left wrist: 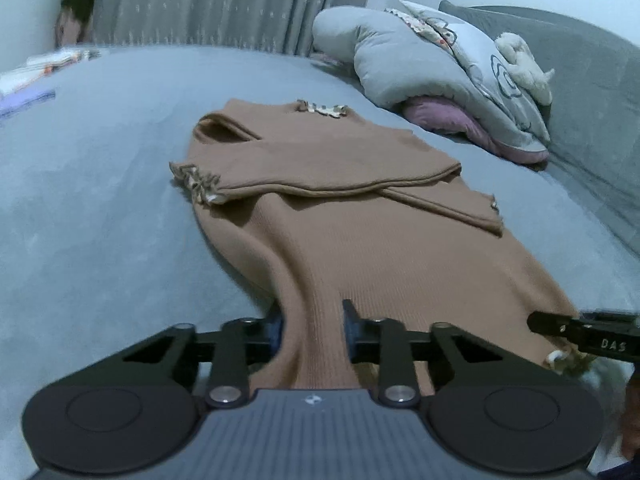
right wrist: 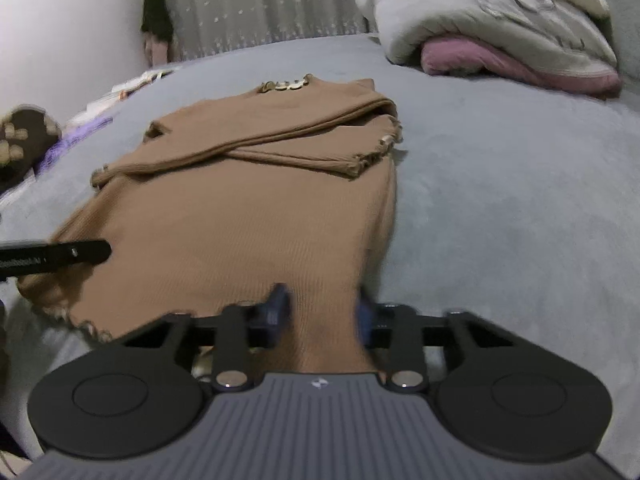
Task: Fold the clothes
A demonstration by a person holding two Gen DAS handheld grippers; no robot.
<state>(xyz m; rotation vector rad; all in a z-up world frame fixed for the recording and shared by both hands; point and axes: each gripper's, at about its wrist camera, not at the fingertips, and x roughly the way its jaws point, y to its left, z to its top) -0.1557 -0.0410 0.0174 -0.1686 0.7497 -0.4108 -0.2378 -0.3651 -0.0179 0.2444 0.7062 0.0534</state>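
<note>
A brown ribbed long-sleeved garment (left wrist: 360, 208) lies flat on the grey-blue bed (left wrist: 100, 200), neck at the far end, both frilled-cuff sleeves folded across the chest. My left gripper (left wrist: 314, 332) is shut on the hem's left corner, with fabric bunched between its pads. At the right edge of the left wrist view, a black finger (left wrist: 560, 326) of the other gripper lies on the hem's right corner. In the right wrist view my right gripper (right wrist: 322, 312) is shut on that right corner of the garment (right wrist: 240, 208). The left tool's finger (right wrist: 72, 254) shows at the left.
A heap of grey quilt (left wrist: 400, 60) over a pink pillow (left wrist: 460, 120), topped by a plush toy (left wrist: 524, 64), fills the bed's far right. Folded clothes (left wrist: 36, 68) lie at the far left edge. A curtain (left wrist: 220, 0) hangs behind. A dark spotted item (right wrist: 24, 140) sits at the left.
</note>
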